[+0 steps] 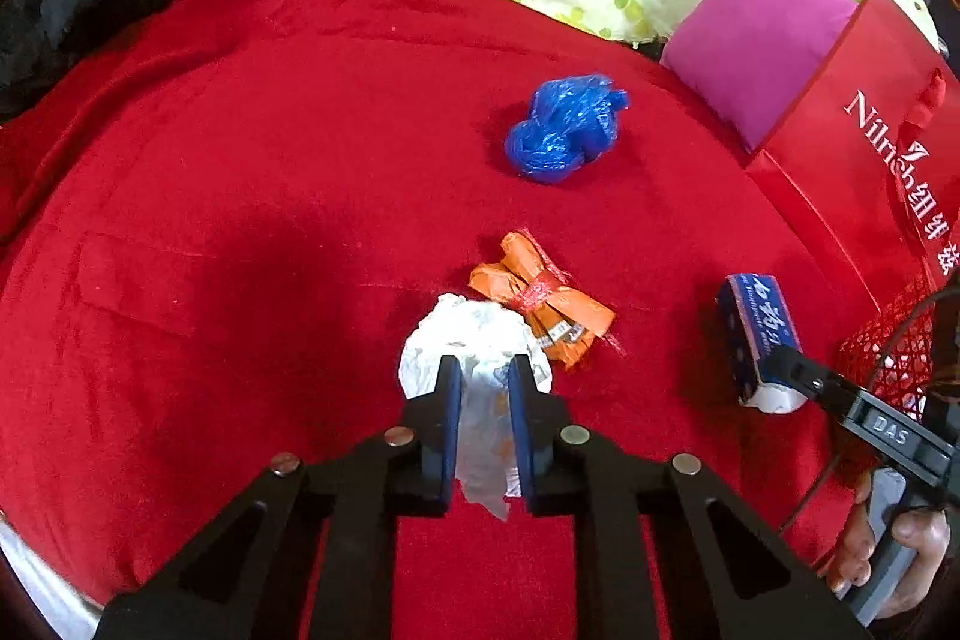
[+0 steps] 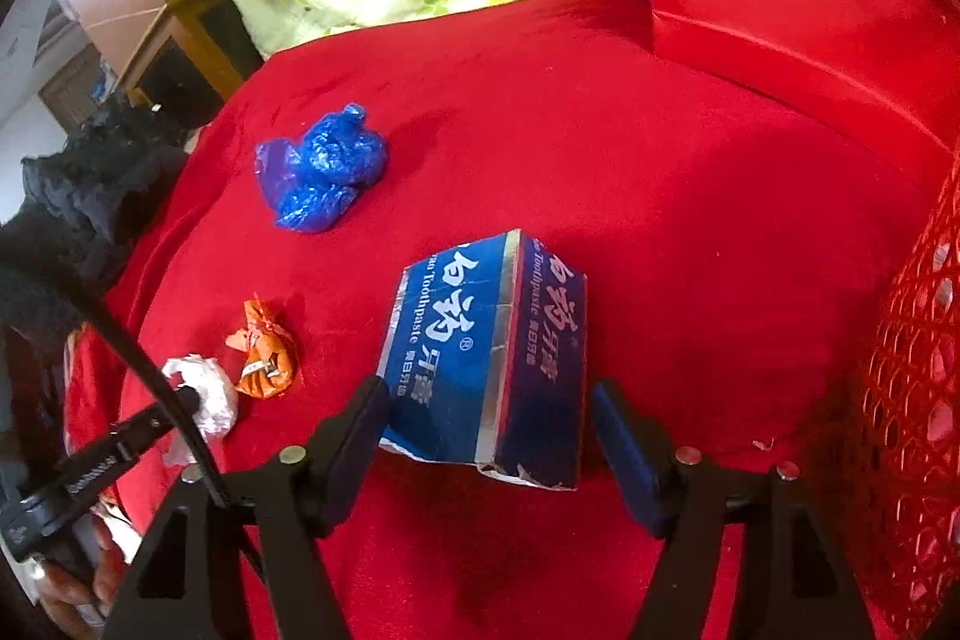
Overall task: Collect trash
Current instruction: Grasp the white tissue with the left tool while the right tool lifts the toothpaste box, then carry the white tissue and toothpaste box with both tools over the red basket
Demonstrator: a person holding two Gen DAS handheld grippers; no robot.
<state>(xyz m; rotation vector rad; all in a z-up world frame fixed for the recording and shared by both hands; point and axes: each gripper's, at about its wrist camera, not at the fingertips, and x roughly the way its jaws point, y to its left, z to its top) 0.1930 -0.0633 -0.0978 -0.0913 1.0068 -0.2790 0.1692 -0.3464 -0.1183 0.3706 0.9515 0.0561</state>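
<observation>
Left wrist view: the left gripper (image 1: 485, 370) is pinching the tissue (image 1: 474, 340), its fingers closed on the white wad, which is lying on the red cloth (image 1: 240, 220) and touching the orange wrapper (image 1: 543, 301). The blue bag (image 1: 564, 127) is sitting well apart, farther off. To lift cleanly, I judge the wad should be raised straight up so the wrapper is not dragged along.

Right wrist view: the right gripper (image 2: 489, 400) is straddling the toothpaste box (image 2: 489, 352), jaws apart on either side of it and not yet pressing its faces. The box is lying on the cloth near the red basket (image 2: 912, 376). Closing gently on the flat faces should be enough, as the carton looks light and crushable
</observation>
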